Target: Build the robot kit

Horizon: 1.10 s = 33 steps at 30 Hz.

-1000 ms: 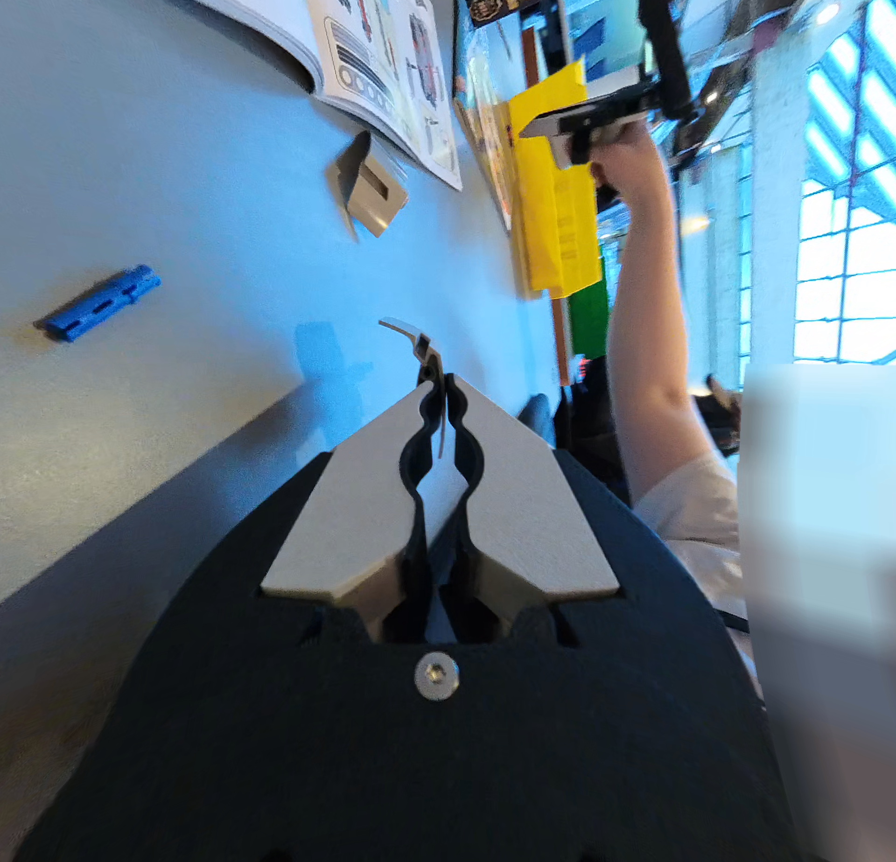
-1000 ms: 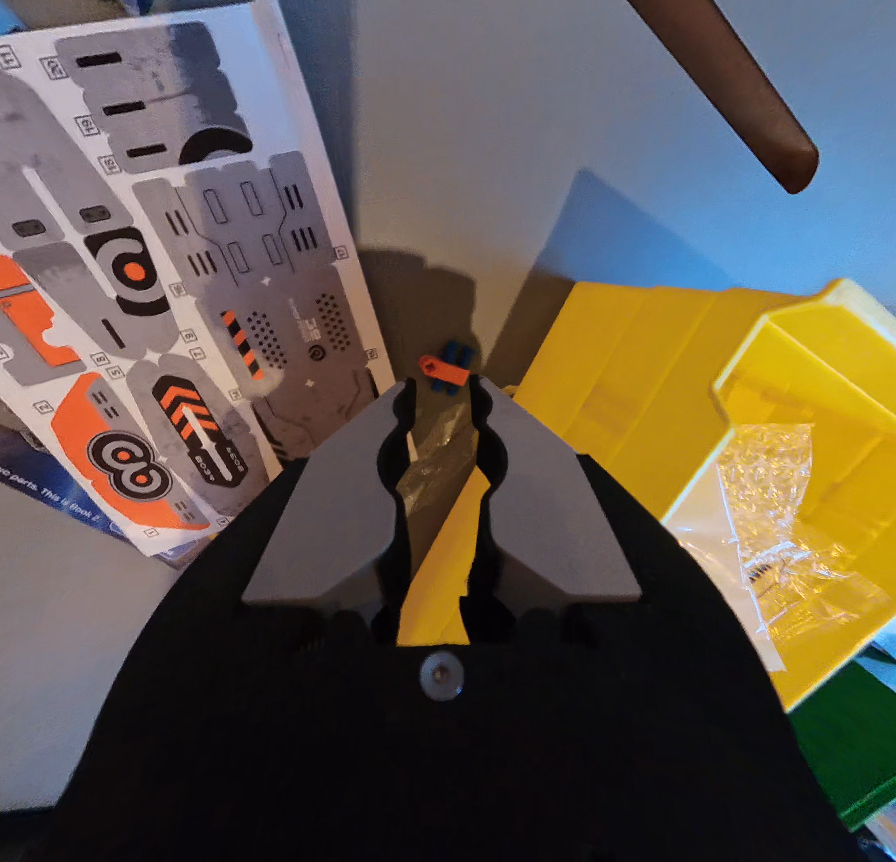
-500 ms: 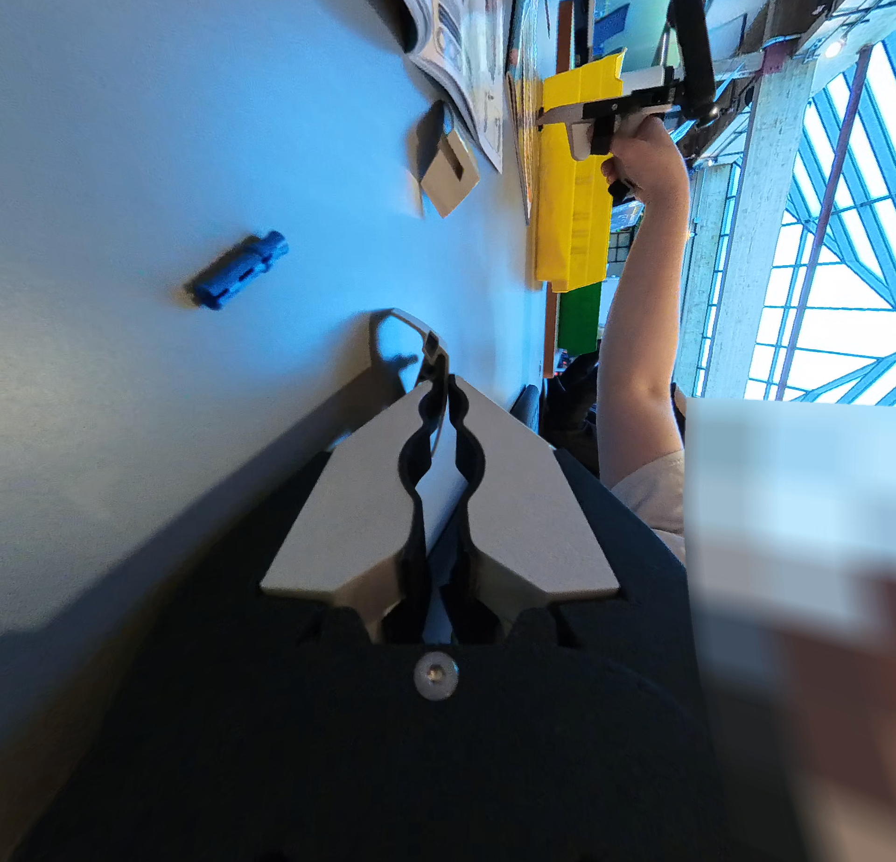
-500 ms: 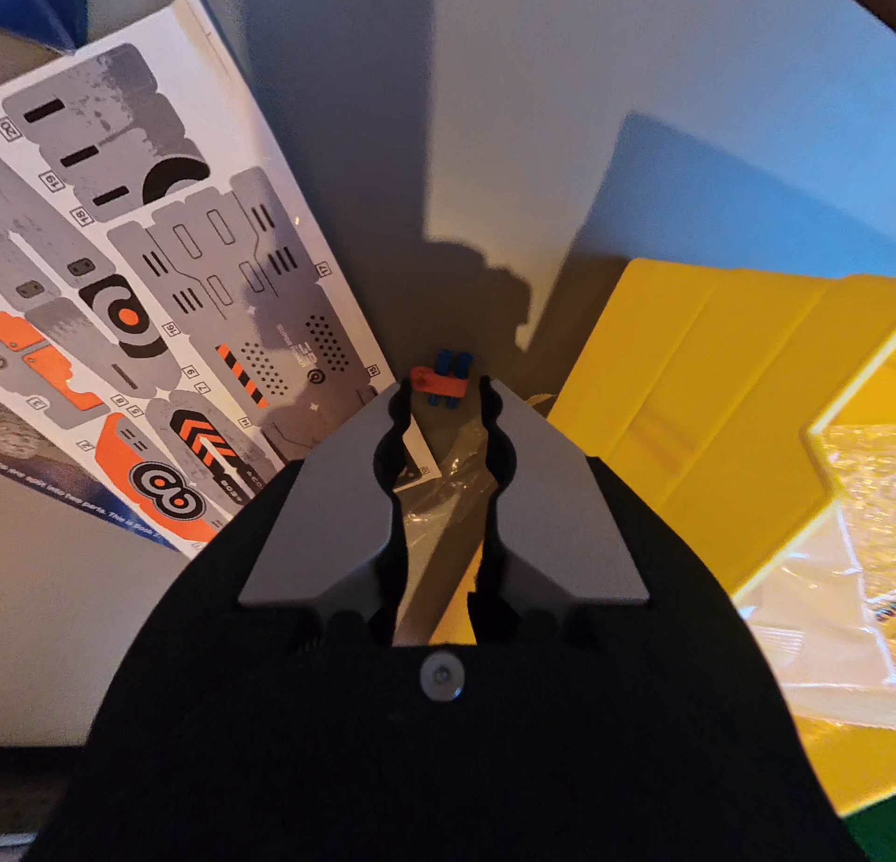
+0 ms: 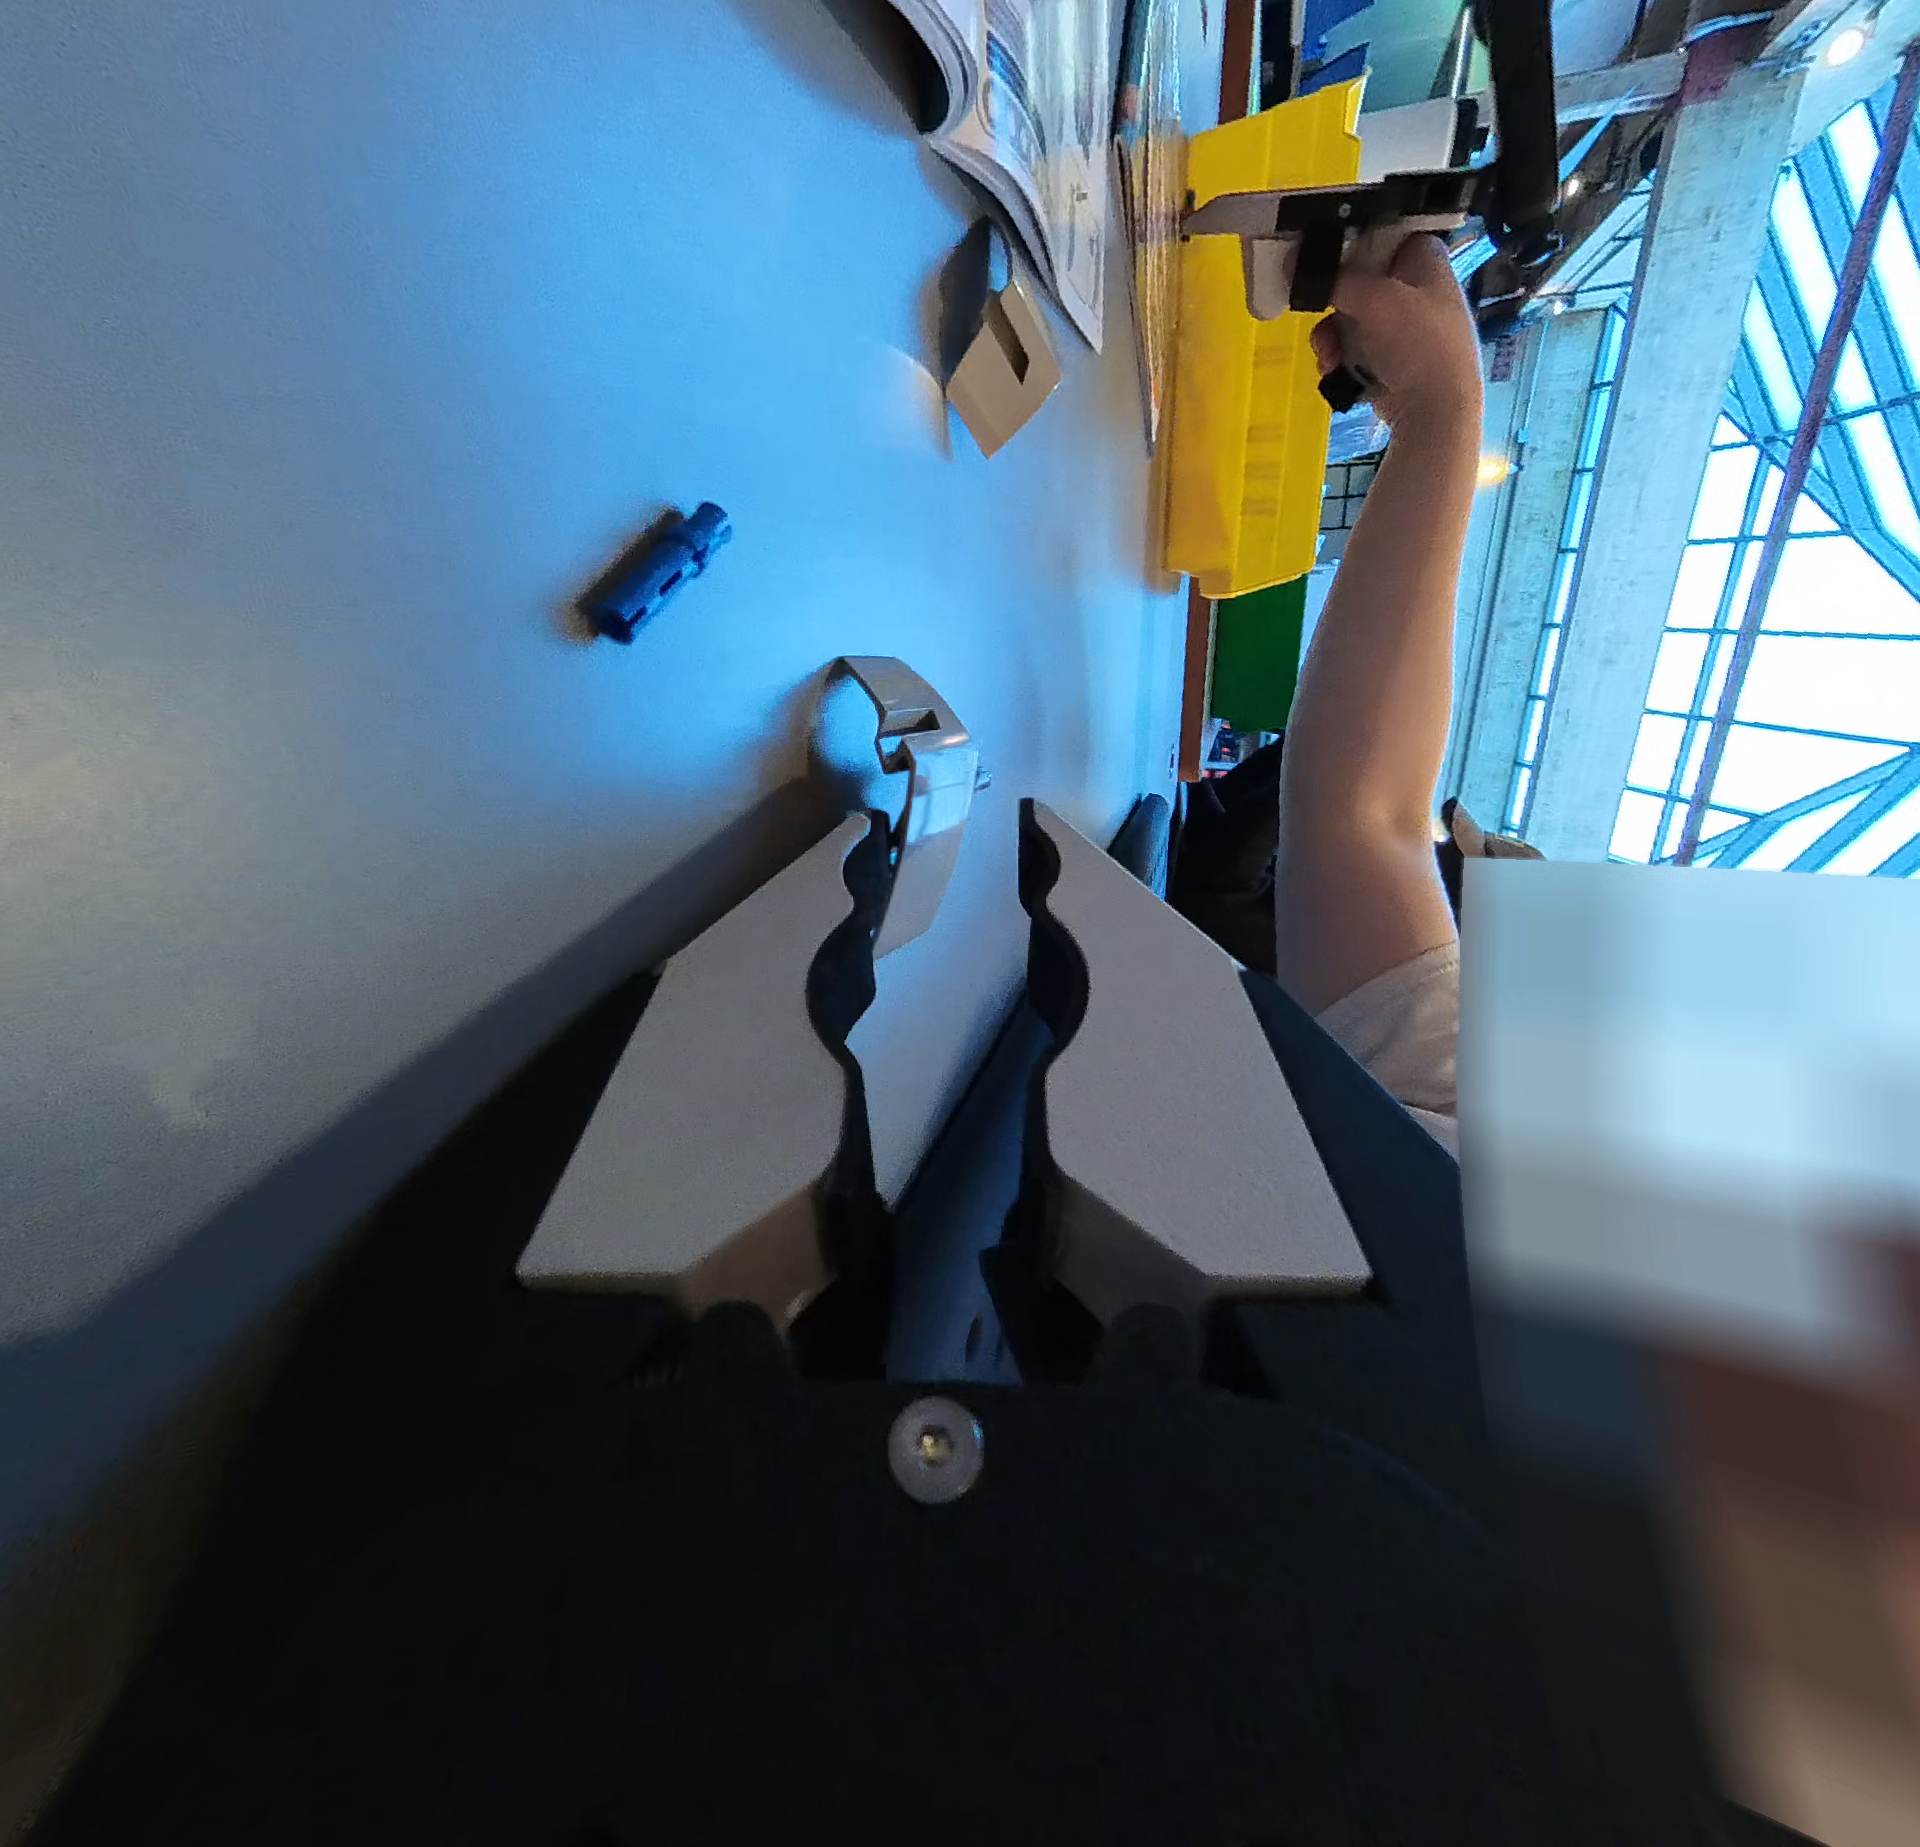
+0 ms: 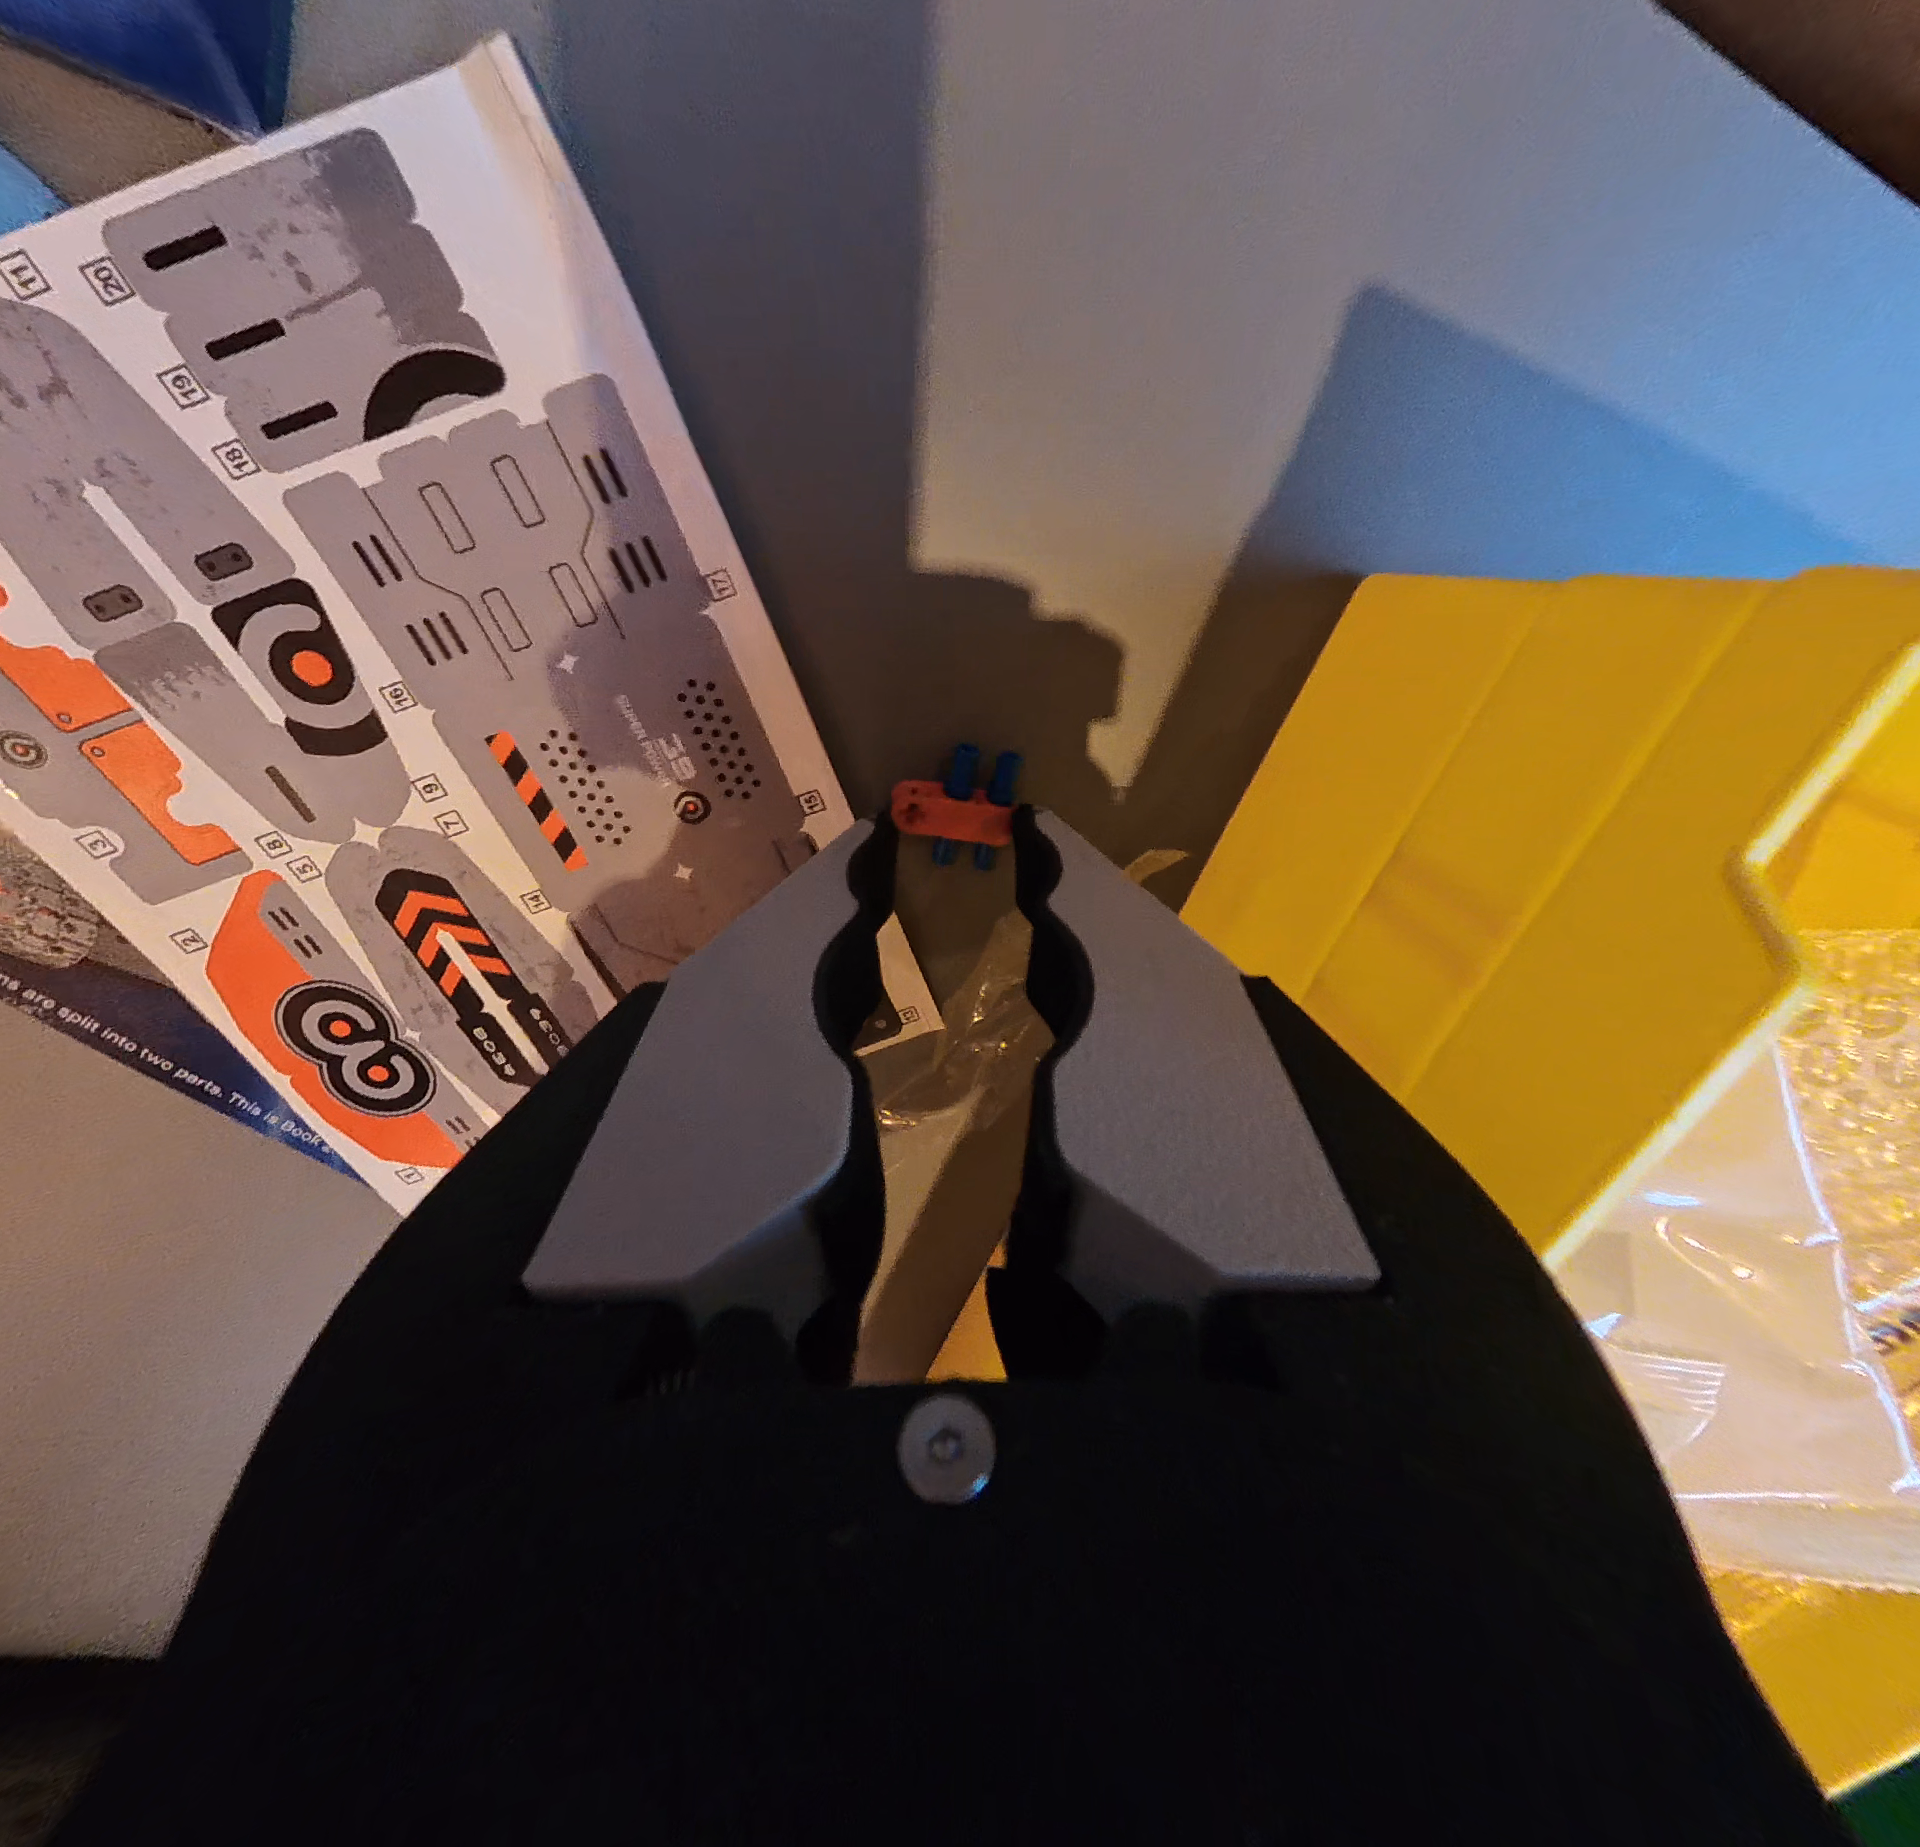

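Observation:
In the left wrist view my left gripper (image 5: 945, 815) is open. A curved grey panel piece (image 5: 899, 701) lies on the pale table (image 5: 364, 343) against my left fingertip (image 5: 857, 841), and nothing grips it. A blue pin (image 5: 660, 571) lies to its left. In the right wrist view my right gripper (image 6: 956, 831) is partly open and points down. A small orange piece with two blue pins (image 6: 951, 810) sits between its fingertips. The same gripper shows far off in the left wrist view (image 5: 1226, 218), held by a hand.
A second grey panel piece (image 5: 1003, 369) lies near an open booklet (image 5: 997, 83). A sticker sheet (image 6: 364, 654) lies left of the right gripper. A yellow bin (image 6: 1507, 810) holding a clear bag (image 6: 1818, 1174) stands to its right. A green bin (image 5: 1257, 654) stands beside the yellow bin (image 5: 1242, 395).
My left gripper has opened and let go of the curved grey piece, which now rests at the left fingertip. My right gripper has come down so the orange piece sits between its tips.

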Tool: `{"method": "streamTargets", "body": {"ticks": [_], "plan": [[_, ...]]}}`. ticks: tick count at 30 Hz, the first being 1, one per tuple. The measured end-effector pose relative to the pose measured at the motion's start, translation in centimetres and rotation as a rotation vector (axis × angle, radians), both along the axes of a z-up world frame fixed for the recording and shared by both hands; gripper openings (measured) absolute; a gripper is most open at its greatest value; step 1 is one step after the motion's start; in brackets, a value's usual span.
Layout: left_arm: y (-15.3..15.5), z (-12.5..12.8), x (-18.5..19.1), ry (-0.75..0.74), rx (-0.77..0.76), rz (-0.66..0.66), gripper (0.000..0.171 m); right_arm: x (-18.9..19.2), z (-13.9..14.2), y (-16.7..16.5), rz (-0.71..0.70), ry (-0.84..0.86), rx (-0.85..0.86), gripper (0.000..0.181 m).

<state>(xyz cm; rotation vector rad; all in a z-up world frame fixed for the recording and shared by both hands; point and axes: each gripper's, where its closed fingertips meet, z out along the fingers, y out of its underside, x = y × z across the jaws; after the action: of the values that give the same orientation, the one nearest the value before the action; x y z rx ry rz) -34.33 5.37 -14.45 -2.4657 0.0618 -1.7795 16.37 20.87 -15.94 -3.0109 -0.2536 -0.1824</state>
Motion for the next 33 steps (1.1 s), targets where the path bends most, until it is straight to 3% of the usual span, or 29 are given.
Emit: {"method": "streamTargets", "body": {"ticks": [4, 7, 9, 11, 13, 15, 18, 26, 33], "plan": [[0.1, 0.3, -1.2, 0.034, 0.031, 0.024, 0.032, 0.0, 2.2, 0.4, 0.048, -0.091, 0.097, 0.022], [0.2, 0.2, -3.1, 0.137, 0.084, 0.073, 0.034, -1.8, 6.5, 0.6, 0.161, -0.235, 0.299, 0.022], [0.2, 1.3, -4.4, 0.218, 0.182, 0.129, 0.036, -7.4, 10.1, -0.1, 0.386, -0.269, 0.528, 0.022], [0.2, 4.6, -4.2, 0.206, 0.359, 0.181, 0.031, -16.4, 12.9, -2.9, 0.718, -0.254, 0.780, 0.022], [-0.9, 8.8, -1.4, 0.067, 0.521, 0.165, 0.026, -25.1, 14.5, -7.6, 1.025, -0.286, 1.020, 0.022], [-3.1, 11.8, 2.7, -0.114, 0.573, 0.063, 0.027, -32.1, 13.9, -12.7, 1.270, -0.288, 1.119, 0.022], [-5.5, 13.9, 7.2, -0.242, 0.626, -0.054, 0.028, -37.5, 13.6, -16.9, 1.392, -0.285, 1.195, 0.022], [-6.8, 14.3, 10.1, -0.193, 0.738, -0.122, 0.026, -40.2, 14.4, -20.2, 1.513, -0.313, 1.206, 0.022], [-6.5, 12.0, 10.9, -0.009, 0.860, -0.131, 0.013, -40.9, 13.1, -21.1, 1.576, -0.368, 1.123, 0.022]]}}
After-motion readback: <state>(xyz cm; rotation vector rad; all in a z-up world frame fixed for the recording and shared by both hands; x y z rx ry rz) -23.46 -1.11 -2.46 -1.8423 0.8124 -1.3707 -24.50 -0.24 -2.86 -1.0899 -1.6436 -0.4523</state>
